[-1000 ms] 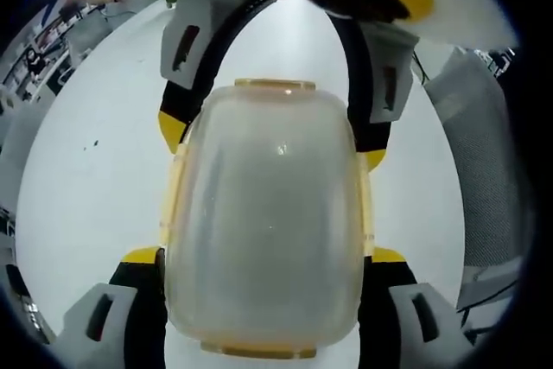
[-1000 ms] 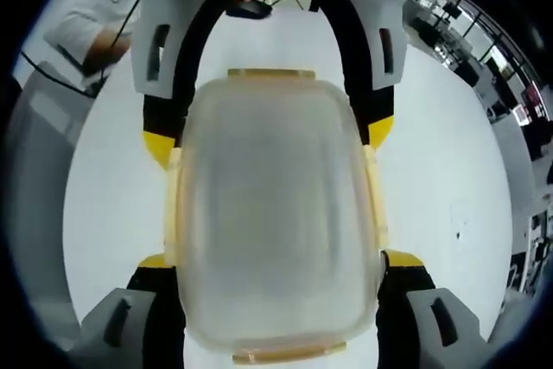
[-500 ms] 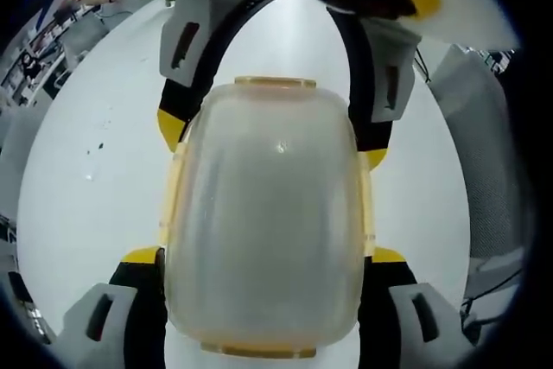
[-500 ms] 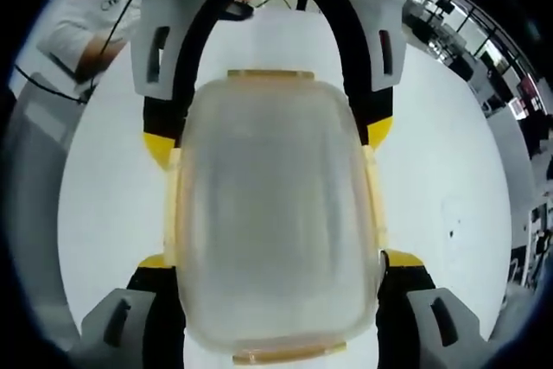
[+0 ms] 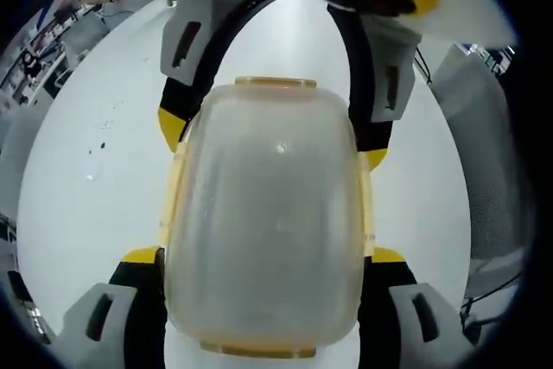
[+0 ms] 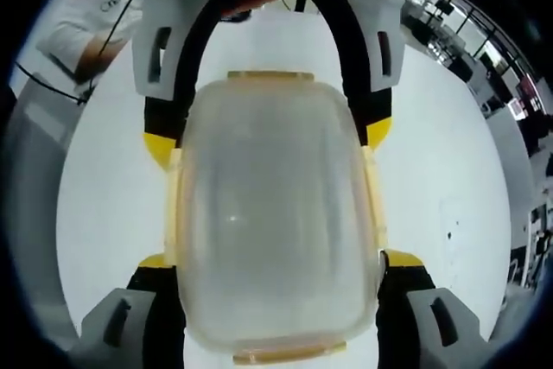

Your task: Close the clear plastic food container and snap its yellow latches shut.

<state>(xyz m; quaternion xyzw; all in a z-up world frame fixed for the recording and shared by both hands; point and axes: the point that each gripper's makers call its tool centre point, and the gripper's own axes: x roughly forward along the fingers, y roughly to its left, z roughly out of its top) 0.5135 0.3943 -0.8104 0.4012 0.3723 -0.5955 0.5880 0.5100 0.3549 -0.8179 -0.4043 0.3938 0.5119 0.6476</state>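
Light was bright and even around my clear food container, which showed a small glare spot; beyond it, edges bowed and blurred.

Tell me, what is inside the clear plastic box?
Nothing can be made out inside the container: its cloudy lid blurs everything beneath. The left tool and right tool grip its yellow-latched sides above the white table.

The clear food container hides the tips of the left hand-held gripper. The right hand-held gripper is hidden the same way. The person is cut off at the edge.
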